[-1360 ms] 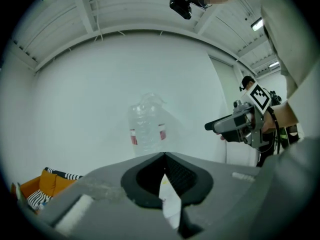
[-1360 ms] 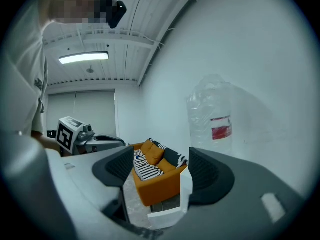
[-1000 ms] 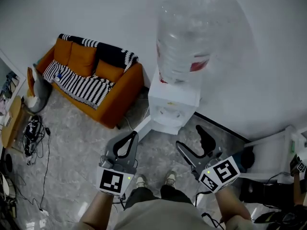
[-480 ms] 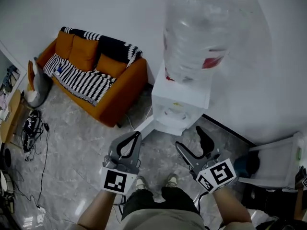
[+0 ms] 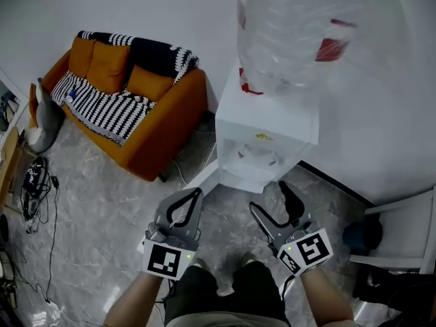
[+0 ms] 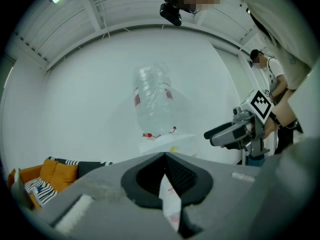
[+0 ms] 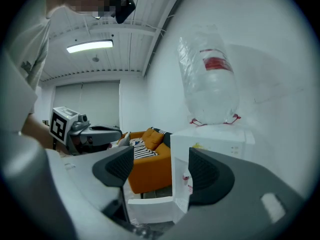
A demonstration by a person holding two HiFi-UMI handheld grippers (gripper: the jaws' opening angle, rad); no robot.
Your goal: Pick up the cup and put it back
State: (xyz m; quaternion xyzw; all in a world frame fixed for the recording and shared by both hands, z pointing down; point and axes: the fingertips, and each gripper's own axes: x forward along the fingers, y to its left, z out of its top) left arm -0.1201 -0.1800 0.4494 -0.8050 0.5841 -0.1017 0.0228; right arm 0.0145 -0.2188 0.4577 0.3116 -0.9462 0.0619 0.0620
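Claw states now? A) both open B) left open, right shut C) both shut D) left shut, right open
D: the left claw has its tips together with nothing gripped, while the right claw stands wide apart and empty.

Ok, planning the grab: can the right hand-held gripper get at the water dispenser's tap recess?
Probably yes: the right hand-held gripper, jaws open, faces the tap recess of the water dispenser, and nothing visible stands between them.
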